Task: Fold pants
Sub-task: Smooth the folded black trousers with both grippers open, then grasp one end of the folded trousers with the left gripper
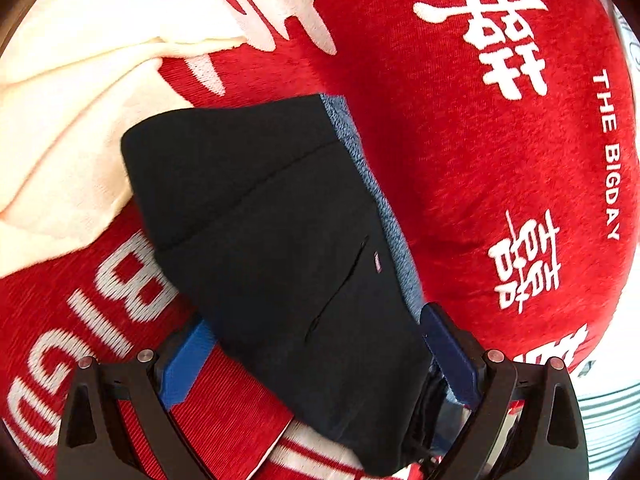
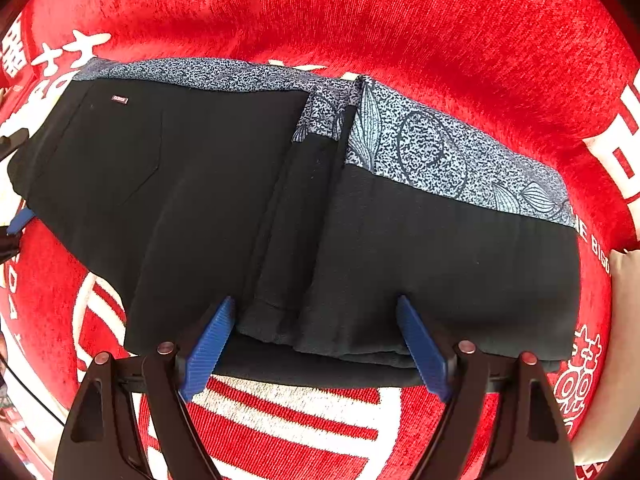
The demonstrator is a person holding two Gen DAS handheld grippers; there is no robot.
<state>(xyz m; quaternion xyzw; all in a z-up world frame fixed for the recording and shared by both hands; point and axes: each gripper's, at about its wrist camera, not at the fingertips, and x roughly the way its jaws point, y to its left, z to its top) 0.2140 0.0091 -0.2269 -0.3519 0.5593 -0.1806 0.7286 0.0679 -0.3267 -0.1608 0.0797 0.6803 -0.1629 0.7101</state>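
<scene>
The black pants (image 2: 240,208) lie folded in a flat stack on a red blanket (image 2: 360,20), with a blue-speckled patterned lining (image 2: 436,152) showing along the far edge. In the left wrist view the pants (image 1: 272,220) run between my fingers. My left gripper (image 1: 320,356) is open, its blue pads on either side of the pants' near end. My right gripper (image 2: 316,340) is open, its blue pads straddling the near edge of the folded stack.
The red blanket (image 1: 460,160) carries white characters and lettering. A cream cloth (image 1: 72,100) lies at the upper left of the left wrist view, touching the pants. A pale cushion (image 2: 624,340) sits at the right edge of the right wrist view.
</scene>
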